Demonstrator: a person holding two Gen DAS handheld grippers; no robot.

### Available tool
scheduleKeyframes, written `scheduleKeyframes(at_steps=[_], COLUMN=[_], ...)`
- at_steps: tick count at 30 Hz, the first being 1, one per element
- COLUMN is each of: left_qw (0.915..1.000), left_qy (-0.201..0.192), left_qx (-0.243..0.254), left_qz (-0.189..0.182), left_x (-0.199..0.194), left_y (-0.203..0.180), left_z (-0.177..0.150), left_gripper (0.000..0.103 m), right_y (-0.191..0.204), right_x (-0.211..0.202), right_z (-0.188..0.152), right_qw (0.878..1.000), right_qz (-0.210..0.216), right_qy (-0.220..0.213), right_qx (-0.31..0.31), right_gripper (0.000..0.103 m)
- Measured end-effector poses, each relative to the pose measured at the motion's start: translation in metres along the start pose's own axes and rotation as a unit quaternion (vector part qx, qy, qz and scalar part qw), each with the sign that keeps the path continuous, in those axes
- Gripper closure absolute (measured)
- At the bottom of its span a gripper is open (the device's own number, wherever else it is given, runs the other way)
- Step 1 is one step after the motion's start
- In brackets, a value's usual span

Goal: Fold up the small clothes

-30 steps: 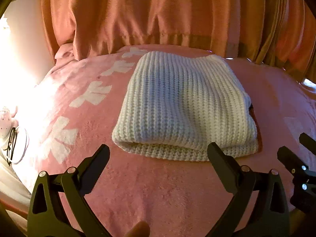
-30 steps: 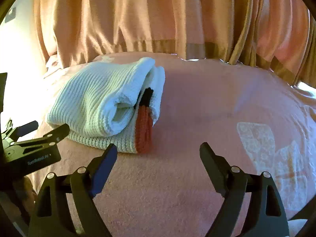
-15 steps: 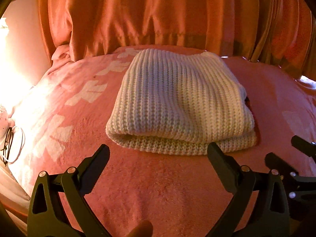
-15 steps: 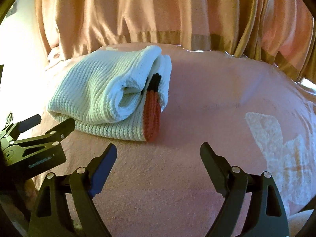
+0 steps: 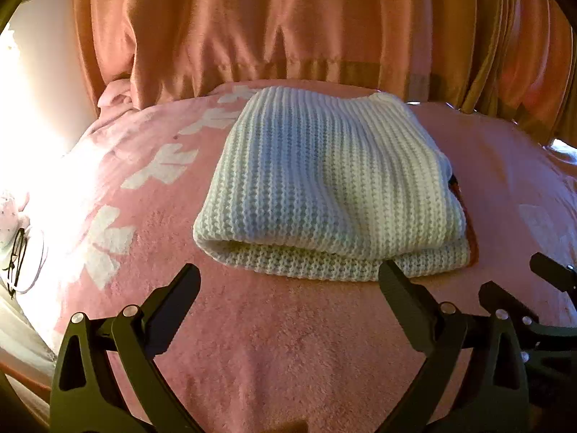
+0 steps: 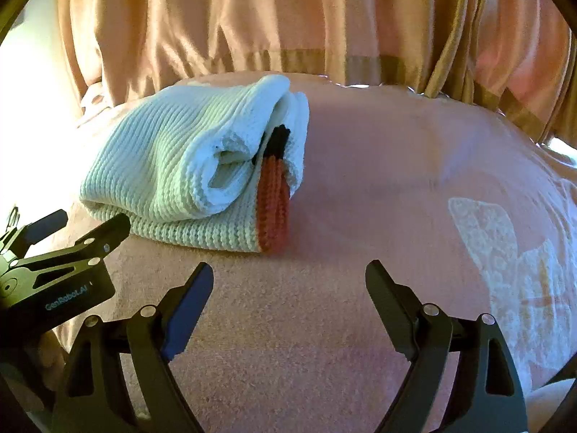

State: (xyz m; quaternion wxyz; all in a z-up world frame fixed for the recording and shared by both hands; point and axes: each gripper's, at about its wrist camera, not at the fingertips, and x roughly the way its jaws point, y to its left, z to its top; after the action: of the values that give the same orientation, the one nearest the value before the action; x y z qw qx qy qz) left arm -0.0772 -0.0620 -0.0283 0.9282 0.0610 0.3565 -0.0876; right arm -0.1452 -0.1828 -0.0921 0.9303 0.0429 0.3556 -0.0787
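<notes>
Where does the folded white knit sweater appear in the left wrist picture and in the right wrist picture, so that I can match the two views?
Left wrist view: the folded white knit sweater lies in the centre, on the pink blanket, its fold edge facing the camera.
Right wrist view: the sweater lies left of centre, its orange and black trim on its right end.
Shared landmark: the orange curtain hangs behind the bed in both.

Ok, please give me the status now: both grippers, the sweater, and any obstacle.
Left gripper open, empty. Right gripper open, empty. White ribbed knit sweater with rust-red band lies folded on the pink fleece blanket, untouched. Nothing in the way.
</notes>
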Motion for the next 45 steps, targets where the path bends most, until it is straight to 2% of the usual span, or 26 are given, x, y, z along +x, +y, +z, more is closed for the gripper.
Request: scheduleKeyframes(at_steps=[6,11,36,45], left_qw=[0.9999,1.0,0.9989,0.9975], left_qy=[0.013,0.002,0.0,-0.018], left_qx=[-0.004,-0.004,0.014,0.026], left_qz=[-0.003,-0.001,0.044,0.064], left_x=[0.004,0.001,0.006,0.0], left_y=[0.001,0.002,-0.013,-0.018], left_z=[-0.004,-0.005,-0.01,-0.009], left_gripper=[0.005,0.005,0.005,0.005], right_y=[0.003,0.006,0.013,0.01], right_x=[0.0,0.0,0.001,0.003], right_z=[-0.002,-0.004,-0.003,-0.003], right_qw=[1.0,1.0,1.0,1.0], right_qz=[0.0,-0.001,-0.017,-0.016], right_qy=[0.001,0.002,-0.008,-0.008], right_qx=[-0.005,-0.003,0.001,0.003], right_gripper=[0.019,0.019,0.019,0.019])
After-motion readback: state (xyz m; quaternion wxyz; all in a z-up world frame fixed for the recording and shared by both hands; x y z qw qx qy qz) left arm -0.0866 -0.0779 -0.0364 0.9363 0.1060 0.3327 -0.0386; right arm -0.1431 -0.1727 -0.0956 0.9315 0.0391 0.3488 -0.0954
